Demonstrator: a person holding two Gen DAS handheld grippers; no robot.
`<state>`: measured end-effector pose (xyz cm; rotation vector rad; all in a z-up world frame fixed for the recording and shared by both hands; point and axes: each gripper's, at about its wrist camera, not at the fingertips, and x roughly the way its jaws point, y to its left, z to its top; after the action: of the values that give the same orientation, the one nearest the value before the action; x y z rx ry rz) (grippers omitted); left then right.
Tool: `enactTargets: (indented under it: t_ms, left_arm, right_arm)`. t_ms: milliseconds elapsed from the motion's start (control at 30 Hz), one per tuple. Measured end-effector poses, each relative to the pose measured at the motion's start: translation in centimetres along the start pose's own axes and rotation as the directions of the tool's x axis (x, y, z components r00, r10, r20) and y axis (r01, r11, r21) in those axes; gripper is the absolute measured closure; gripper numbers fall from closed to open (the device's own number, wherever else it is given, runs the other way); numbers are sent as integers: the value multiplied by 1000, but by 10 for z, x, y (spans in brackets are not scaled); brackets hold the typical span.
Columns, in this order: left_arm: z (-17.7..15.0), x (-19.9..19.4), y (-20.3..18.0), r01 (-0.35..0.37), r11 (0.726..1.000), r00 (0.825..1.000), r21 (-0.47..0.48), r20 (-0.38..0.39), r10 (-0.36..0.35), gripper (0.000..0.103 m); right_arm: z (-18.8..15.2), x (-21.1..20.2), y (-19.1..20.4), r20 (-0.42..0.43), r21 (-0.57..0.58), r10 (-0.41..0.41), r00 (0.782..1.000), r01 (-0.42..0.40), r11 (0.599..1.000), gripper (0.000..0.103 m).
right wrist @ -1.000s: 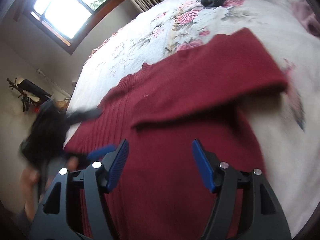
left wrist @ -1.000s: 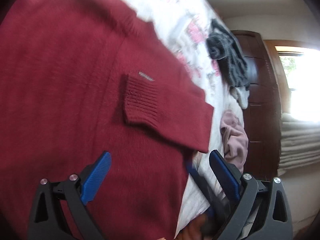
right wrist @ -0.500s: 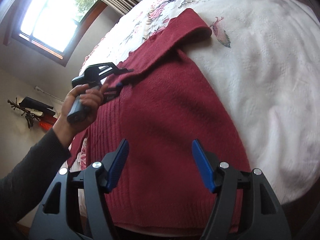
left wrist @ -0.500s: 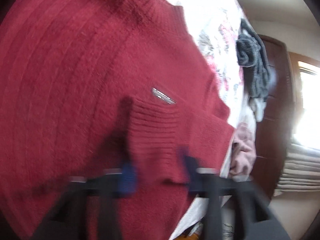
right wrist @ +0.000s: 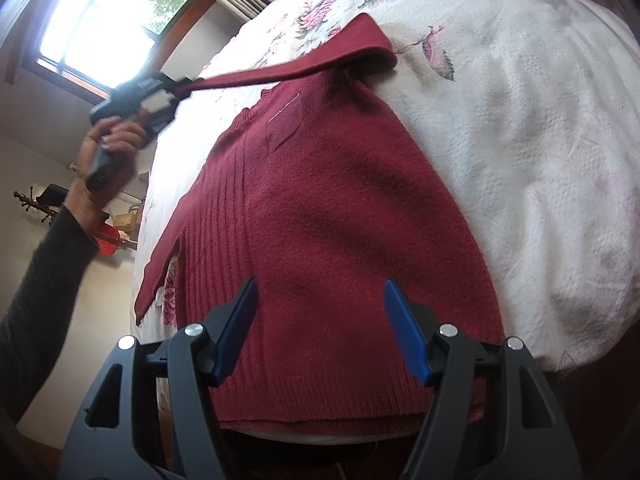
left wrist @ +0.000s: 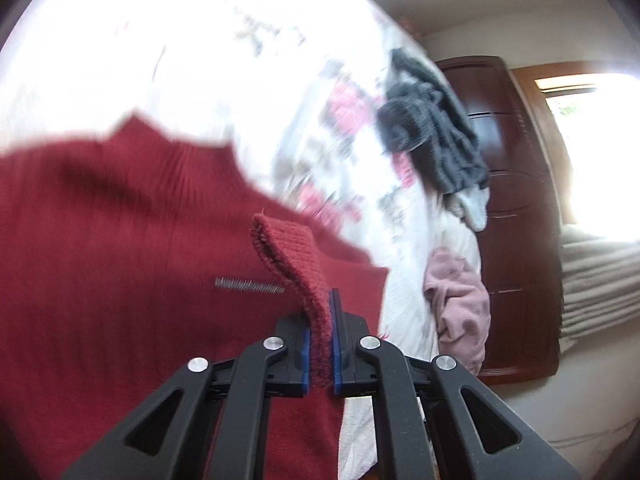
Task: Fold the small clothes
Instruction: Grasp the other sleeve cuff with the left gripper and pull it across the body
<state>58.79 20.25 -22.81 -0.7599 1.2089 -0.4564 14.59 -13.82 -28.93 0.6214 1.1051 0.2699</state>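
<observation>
A dark red knit sweater (right wrist: 328,216) lies flat on a white floral bedspread (right wrist: 520,128), hem toward me. My left gripper (left wrist: 320,344) is shut on the ribbed sleeve cuff (left wrist: 292,252) and holds it up off the sweater's body (left wrist: 120,280). In the right wrist view that left gripper (right wrist: 176,88) is held by a hand at the upper left, and the sleeve (right wrist: 320,60) stretches taut from it across the chest. My right gripper (right wrist: 322,320) hovers open above the sweater near its hem, with nothing between its fingers.
A grey knit garment (left wrist: 432,136) and a pink garment (left wrist: 460,304) lie on the bed beyond the sweater. A dark wooden door (left wrist: 516,200) stands past the bed's edge. A window (right wrist: 100,20) and a dark-sleeved arm (right wrist: 44,280) are at the left.
The left gripper went from open above the sweater to shut on the sleeve cuff and lifted it, pulling the folded sleeve up and out. The right gripper drew back toward the hem, still open.
</observation>
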Motion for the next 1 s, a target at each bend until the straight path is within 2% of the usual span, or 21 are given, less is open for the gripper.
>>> enactTargets:
  t_ms: [200,333,500,733,933,1000]
  left_arm:
    - [21,-52,-14,-28,998,997,57,76,24,96]
    - [25,-76,1,-51,997,994,52,95,46,96]
    - [22,-87,45,-101,994,991,29,93,98,96]
    - [3,-82,140,-174,981,982,-86,58,179,96]
    - [-13,-68,196,-232,958,971,-171,22,239,96]
    - [-17,-62,211,-277,942,960,-191,-6,281,95]
  right_arm:
    - [0,-4,7,15,-1,5,1000,-5,1000,37]
    - [-1,-2,13,7,-5,9,1000,-9,1000,37]
    - [0,0,17,-1,-12,7,1000,-7,1000,37]
    - [2,2,15,-9,-6,-10,1000,10,1000,37]
    - [4,8,12,-15,-7,-20,1000,19,1000,37]
    - [4,9,13,-16,-8,-23,1000,23,1000,37]
